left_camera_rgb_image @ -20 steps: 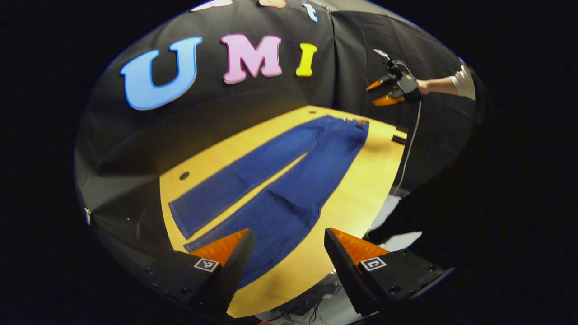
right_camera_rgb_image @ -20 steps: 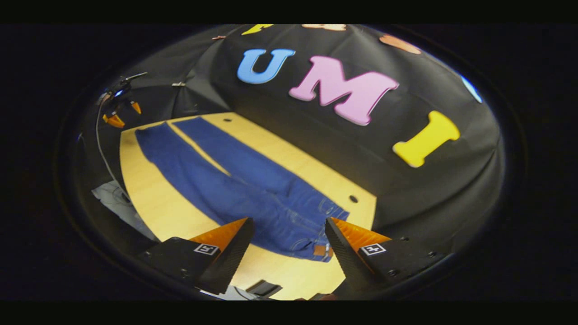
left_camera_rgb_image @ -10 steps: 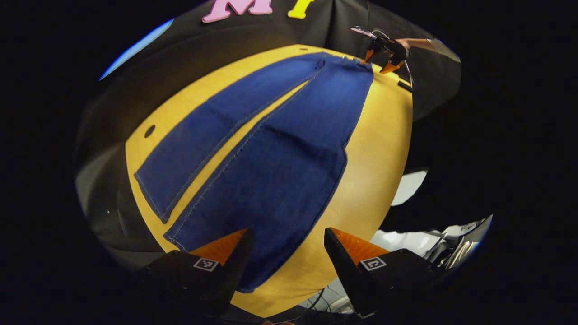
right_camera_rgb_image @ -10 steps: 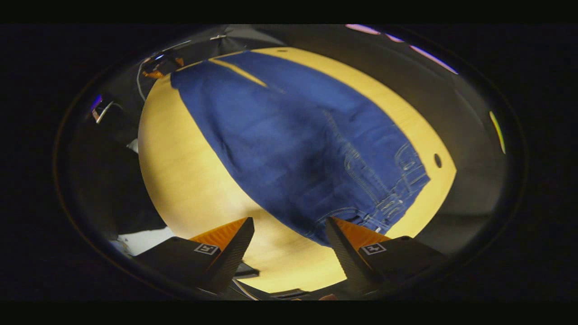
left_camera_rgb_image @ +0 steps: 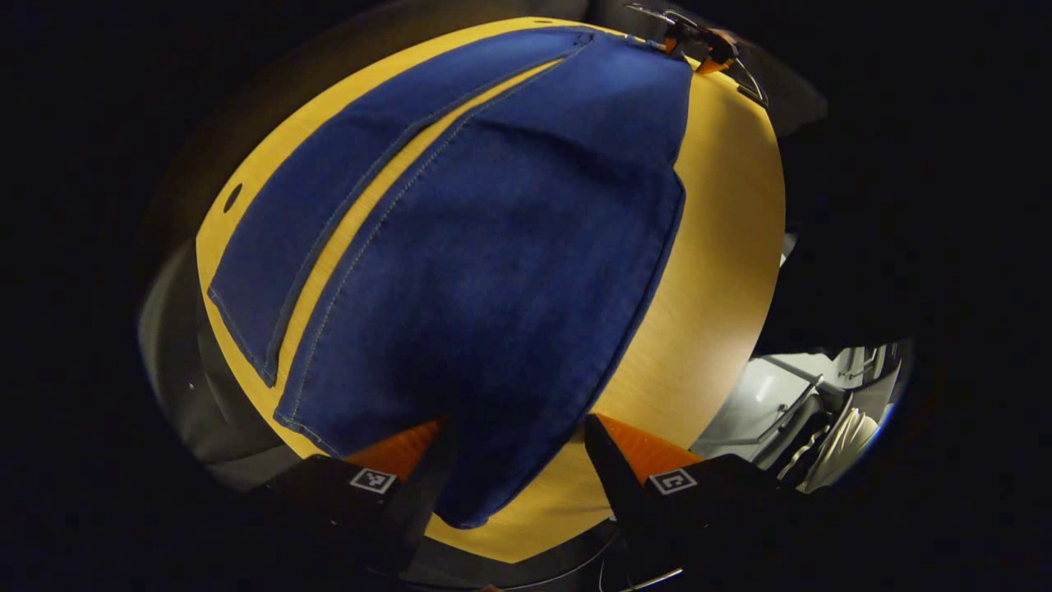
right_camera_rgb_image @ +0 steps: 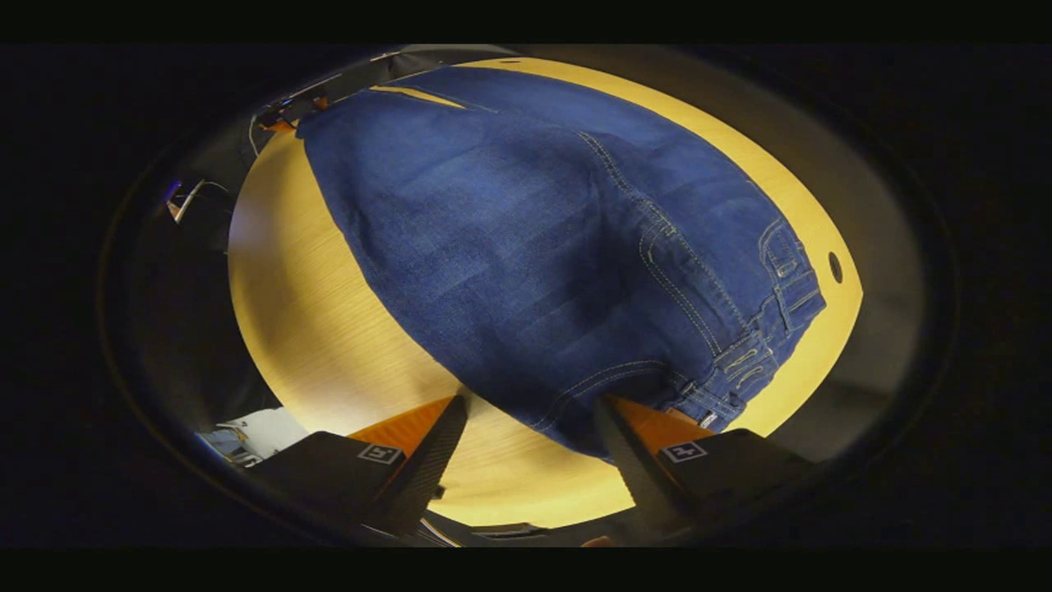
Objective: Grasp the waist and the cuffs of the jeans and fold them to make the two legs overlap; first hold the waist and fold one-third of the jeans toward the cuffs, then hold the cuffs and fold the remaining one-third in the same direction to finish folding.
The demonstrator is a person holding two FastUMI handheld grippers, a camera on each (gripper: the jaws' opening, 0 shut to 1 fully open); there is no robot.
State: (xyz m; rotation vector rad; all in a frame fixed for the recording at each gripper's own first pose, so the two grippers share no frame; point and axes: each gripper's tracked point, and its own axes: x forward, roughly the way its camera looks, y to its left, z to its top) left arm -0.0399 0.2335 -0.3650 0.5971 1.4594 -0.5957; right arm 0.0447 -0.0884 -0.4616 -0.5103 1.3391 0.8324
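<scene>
The jeans (left_camera_rgb_image: 493,247) lie flat and at full length on the yellow-topped table (left_camera_rgb_image: 723,247), their two legs side by side with a narrow strip of tabletop showing between them, so no fold has been made yet and every step of the task appears to be still ahead. In the left gripper view, the left gripper (left_camera_rgb_image: 518,460) hangs low over the cuff end of the jeans, its jaws spread wide with the corner of the nearer leg's cuff (left_camera_rgb_image: 468,493) lying between the two fingers; neither finger presses on the cloth, and it holds nothing. In the right gripper view, the right gripper (right_camera_rgb_image: 530,444) stands at the waist end of the jeans, jaws likewise wide apart and empty, straddling the nearer corner of the waist (right_camera_rgb_image: 740,370), where the belt loops and pocket stitching show. Each gripper also shows small at the far end of the jeans in the other's view. Judged from this, both grippers are placed to take their first hold, and what remains is closing on cuff and waist, laying one leg over the other, then the two one-third folds.
</scene>
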